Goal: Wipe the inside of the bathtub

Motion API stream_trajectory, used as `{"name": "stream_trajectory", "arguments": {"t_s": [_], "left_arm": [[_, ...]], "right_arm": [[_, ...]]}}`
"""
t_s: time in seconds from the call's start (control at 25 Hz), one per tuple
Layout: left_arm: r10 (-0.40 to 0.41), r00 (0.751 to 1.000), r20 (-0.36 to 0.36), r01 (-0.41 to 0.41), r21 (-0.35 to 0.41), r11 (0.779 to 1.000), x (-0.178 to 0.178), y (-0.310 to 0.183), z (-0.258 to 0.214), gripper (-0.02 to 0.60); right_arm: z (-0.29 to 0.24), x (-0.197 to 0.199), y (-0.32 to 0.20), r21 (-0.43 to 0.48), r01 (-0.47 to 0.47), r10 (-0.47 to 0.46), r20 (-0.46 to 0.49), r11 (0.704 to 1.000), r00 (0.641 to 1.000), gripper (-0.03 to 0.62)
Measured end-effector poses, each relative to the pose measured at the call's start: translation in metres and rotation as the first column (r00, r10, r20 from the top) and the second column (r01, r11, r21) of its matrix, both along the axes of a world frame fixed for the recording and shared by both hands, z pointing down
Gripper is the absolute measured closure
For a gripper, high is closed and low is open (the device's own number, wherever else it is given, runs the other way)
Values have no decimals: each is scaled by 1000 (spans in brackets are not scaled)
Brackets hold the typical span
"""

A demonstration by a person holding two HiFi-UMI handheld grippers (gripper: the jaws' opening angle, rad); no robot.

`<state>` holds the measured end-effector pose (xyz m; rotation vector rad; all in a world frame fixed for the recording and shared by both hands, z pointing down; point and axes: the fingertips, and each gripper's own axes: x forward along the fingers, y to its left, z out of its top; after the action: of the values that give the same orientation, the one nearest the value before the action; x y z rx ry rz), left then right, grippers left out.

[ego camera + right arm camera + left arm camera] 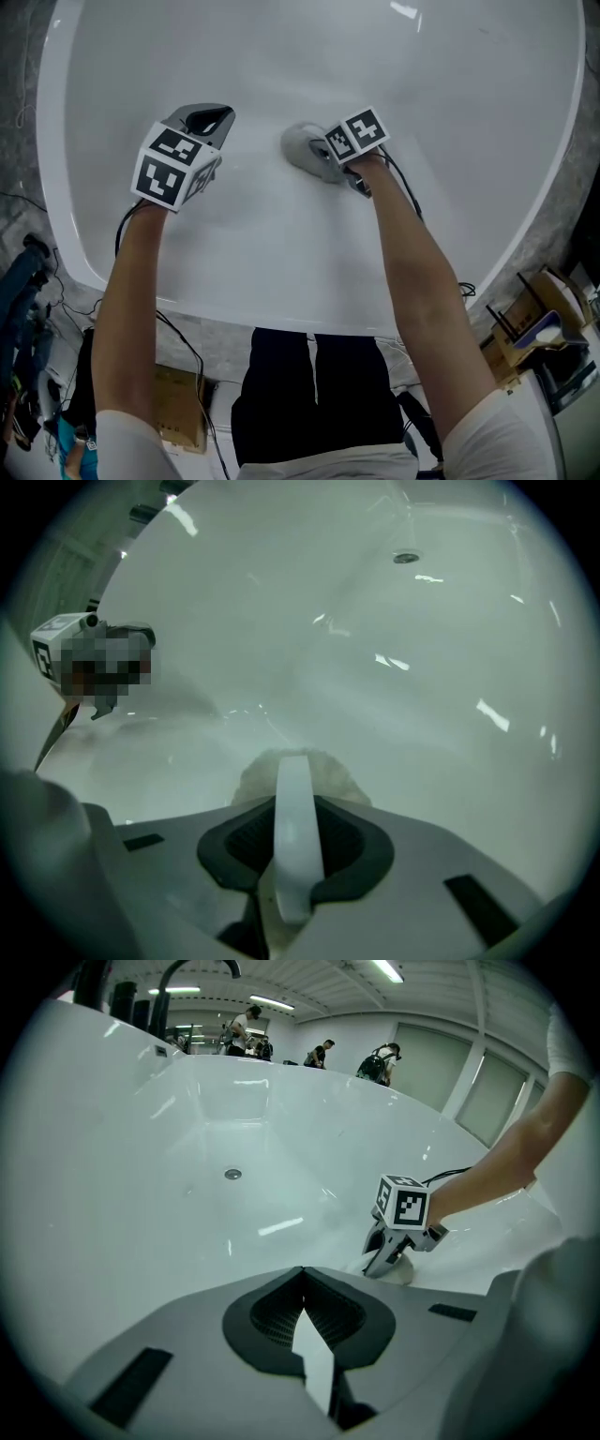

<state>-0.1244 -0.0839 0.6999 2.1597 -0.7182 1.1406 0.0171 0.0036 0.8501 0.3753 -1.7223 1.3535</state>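
One cloth (345, 782) mostly hidden, clamped in right gripper (292, 766); left gripper (303, 1309) closed, empty, inside bathtub (441, 84).

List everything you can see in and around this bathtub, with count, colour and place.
bathtub: one, white, fills the view
drain: one, grey, tub floor
faucet: one, dark, far rim
cloth: one, grey, on the tub's inside
cardboard boxes: two, brown, floor outside the tub
people: a few, far background
left hand-held gripper: one, grey, shut and empty, over the tub
right hand-held gripper: one, grey, shut on the cloth
arms: two, bare, reaching into the tub
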Motion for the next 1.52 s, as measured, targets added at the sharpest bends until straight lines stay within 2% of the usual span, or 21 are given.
{"name": "stream_trajectory", "arguments": {"t_s": [0.28,0.52,0.76,0.88,1.12,1.32,1.52], "left_arm": [[-59,998,0,59,17,998,-18,-6,-16,572],[-78,997,-12,78,23,997,-40,-4,-24,572],[-98,994,-51,100,31,995,-44,-5,-35,572],[-103,993,-58,105,34,994,-47,-5,-38,572],[-107,993,-57,109,36,993,-50,-2,-51,572],[-103,993,-49,105,35,994,-37,7,-64,572],[-90,995,-33,91,32,995,-40,14,-67,572]], "right_arm": [[-7,-56,-20,79,27,-30,36,996,999,500],[-14,-124,-35,133,72,-83,74,988,994,500],[-13,-163,-44,183,120,-133,60,976,989,499],[-22,-184,-46,203,129,-151,96,971,984,499],[-64,-207,-34,162,125,-162,241,979,957,500],[-105,-197,-15,87,113,-136,352,990,926,500],[-137,-196,-1,48,133,-141,425,990,894,499]]}}
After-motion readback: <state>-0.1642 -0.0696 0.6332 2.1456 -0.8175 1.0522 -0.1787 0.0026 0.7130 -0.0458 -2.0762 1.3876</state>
